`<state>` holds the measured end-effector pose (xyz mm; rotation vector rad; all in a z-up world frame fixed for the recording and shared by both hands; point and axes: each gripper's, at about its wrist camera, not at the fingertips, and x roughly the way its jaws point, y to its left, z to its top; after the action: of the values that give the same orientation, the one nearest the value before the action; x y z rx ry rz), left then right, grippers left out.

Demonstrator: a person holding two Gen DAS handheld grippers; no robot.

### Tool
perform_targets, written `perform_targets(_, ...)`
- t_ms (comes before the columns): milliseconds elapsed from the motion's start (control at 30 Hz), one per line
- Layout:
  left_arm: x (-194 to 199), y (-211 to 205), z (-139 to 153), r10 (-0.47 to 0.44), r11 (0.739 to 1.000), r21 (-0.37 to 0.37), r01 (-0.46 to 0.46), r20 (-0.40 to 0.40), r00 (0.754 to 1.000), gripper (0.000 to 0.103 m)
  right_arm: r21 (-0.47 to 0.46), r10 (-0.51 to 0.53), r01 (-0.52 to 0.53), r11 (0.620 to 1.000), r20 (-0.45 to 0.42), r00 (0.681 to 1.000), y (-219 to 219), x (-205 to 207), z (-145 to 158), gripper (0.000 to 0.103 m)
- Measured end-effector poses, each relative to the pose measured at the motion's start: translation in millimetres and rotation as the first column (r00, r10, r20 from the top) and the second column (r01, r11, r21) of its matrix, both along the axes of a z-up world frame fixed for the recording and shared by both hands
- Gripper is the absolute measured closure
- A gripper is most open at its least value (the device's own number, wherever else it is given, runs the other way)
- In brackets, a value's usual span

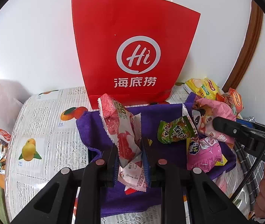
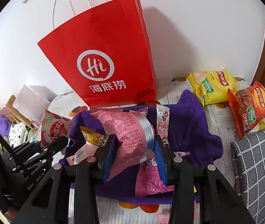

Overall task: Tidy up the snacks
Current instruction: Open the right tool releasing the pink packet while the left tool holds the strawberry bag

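Snacks lie heaped on a purple cloth spread over the fruit-print tablecloth, in front of the red Haidilao paper bag standing against the far wall. Two packets are lifted off the pile: the left gripper is clamped on a red-and-white lychee packet, and the right gripper is clamped on a pink packet. A green packet and more pink packets remain on the cloth to the right, with a yellow Lay's bag and an orange Lay's bag at the far right. The step in hand looks like sorting, both picks made. Next each packet probably needs carrying up over the bag's rim, which sits high, and dropping in without tipping the bag.
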<state>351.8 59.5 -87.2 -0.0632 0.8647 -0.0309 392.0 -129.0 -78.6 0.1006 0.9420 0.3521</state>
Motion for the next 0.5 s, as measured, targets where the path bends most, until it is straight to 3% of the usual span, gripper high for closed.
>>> perform_targets(500,0,8,1,0.020,1.000,-0.013,-0.020,-0.001,1.000,0.082,-0.053,0.034,-0.038,0.998,-0.076,0.997,20,8,-28,0.063)
